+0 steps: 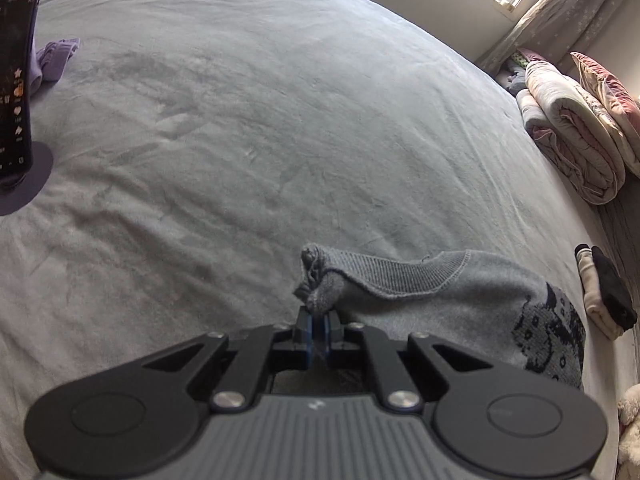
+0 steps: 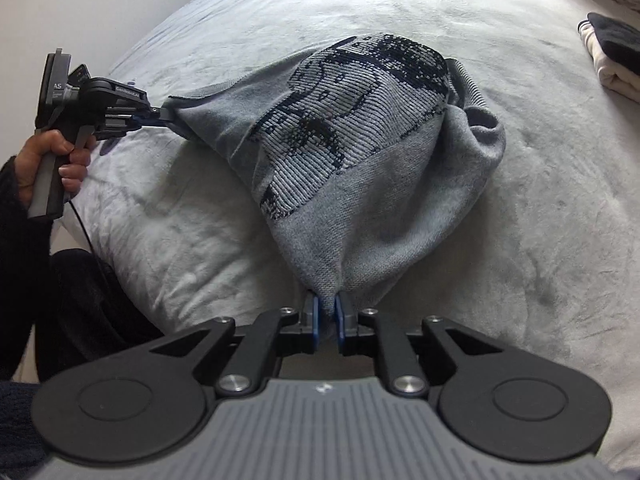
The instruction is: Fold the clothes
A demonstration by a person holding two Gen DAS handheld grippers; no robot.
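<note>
With the left claw clamped on the sweater and the right claw slightly apart around its corner, that corner may slip free onto the bed.

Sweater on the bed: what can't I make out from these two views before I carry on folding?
- Sweater: bunched, so sleeves and the underside are hidden, both views.
- Left wrist view: the left claw body covers the sweater's near part.
- Right claw: whether its pads still press the fabric is unclear.
</note>
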